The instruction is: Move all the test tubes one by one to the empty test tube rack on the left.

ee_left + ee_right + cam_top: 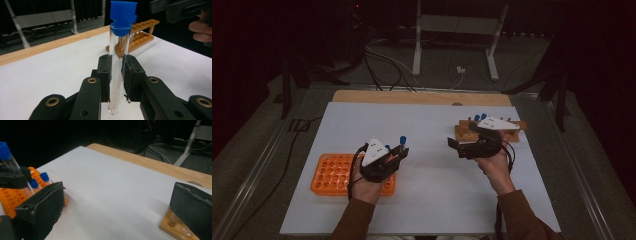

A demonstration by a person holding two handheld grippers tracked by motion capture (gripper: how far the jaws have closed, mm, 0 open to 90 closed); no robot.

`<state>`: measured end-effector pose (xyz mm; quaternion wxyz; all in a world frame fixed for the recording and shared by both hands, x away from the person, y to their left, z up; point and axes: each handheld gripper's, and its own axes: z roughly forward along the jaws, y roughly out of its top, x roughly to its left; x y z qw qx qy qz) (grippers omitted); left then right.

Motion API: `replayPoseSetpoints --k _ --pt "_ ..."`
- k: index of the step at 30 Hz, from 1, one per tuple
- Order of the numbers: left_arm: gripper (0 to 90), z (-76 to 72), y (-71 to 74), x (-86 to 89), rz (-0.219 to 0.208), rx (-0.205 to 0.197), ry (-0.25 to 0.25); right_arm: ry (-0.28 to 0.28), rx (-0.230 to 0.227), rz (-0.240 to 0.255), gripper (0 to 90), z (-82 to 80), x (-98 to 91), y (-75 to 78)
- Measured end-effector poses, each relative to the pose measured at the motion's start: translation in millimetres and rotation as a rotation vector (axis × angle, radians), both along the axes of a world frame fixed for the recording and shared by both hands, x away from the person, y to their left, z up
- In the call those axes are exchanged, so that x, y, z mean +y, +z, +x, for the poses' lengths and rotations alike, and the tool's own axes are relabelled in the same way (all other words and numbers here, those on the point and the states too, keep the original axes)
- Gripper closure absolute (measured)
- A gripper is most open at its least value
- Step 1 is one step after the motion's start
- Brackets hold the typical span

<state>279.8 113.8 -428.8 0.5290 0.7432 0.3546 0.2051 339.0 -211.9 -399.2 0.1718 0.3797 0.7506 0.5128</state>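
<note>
My left gripper (pixel 401 151) is shut on a clear test tube with a blue cap (pixel 403 140), held upright just right of the orange rack (pixel 332 175). In the left gripper view the tube (pixel 123 15) stands between the jaws of the left gripper (pixel 117 65), its round bottom a little above the white table. My right gripper (pixel 456 148) is open and holds nothing, in front of the wooden rack (pixel 492 131), which holds blue-capped tubes (pixel 478 117). In the right gripper view the jaws of the right gripper (pixel 117 205) stand wide apart, facing the left gripper (pixel 12 178).
Two blue-capped tubes (pixel 45 177) stand in the orange rack (pixel 10 195). The wooden rack (pixel 172 225) lies under my right jaw. A wooden strip (pixel 422 97) edges the far side of the white table (pixel 432 190). Beyond it are cables and a metal stand (pixel 457 30).
</note>
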Motion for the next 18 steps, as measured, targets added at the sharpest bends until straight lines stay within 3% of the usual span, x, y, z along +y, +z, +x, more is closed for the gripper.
replayPoseSetpoints --k 8,18 --pt "77.4 -6.8 -11.9 20.4 -0.002 -0.015 0.032 -0.034 0.000 0.015 0.0 -2.3 -17.0 -4.3" --pt "77.3 -12.2 -28.5 32.7 0.006 0.008 0.053 -0.056 -0.002 0.030 0.0 -4.7 -26.6 -4.7"
